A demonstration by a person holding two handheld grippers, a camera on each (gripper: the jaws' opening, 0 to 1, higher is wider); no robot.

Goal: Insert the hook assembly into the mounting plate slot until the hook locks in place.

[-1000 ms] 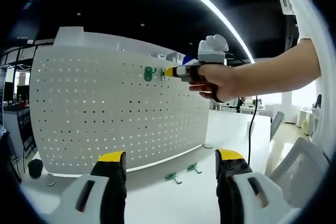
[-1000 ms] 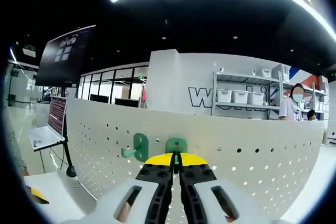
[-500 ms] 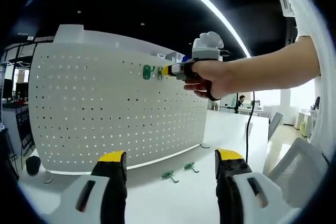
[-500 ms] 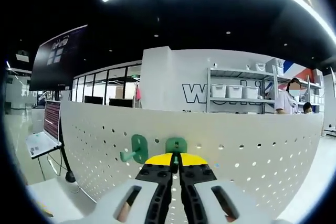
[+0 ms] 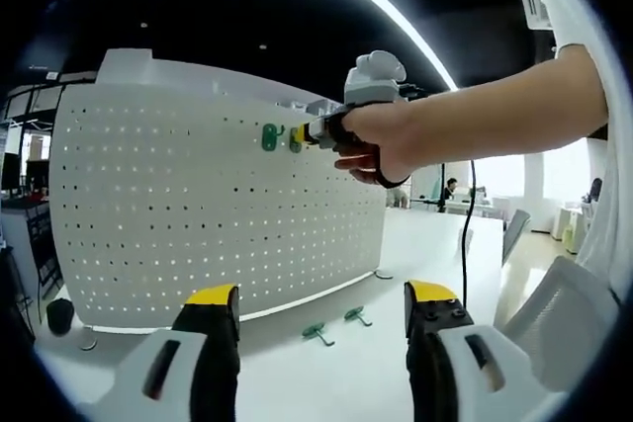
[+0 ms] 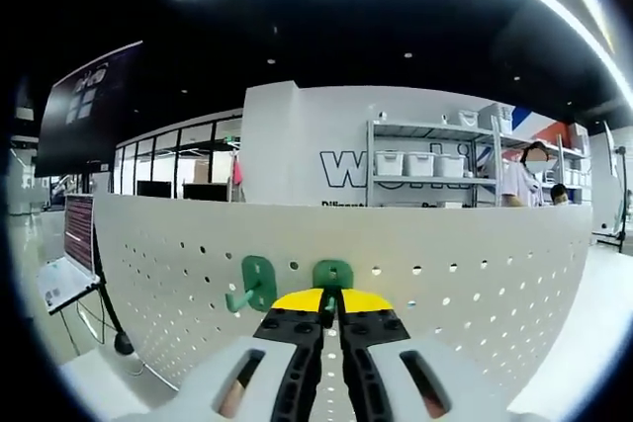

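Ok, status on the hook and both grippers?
Right gripper shut on hook, pressed at pegboard beside mounted hook. Left gripper open, low. Two spare hooks on table. Nothing blocking.

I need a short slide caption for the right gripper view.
Right gripper presses a green plastic hook against the white perforated pegboard, beside another mounted green hook.

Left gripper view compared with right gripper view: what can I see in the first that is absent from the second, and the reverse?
Left gripper view: its own open left gripper, two loose green hooks lying on the white table, and a person's hand around the right gripper.

Right gripper view: the right gripper shut on a green hook at the board, plus shelves with bins behind.

Both: the white pegboard and a mounted green hook on its upper part.
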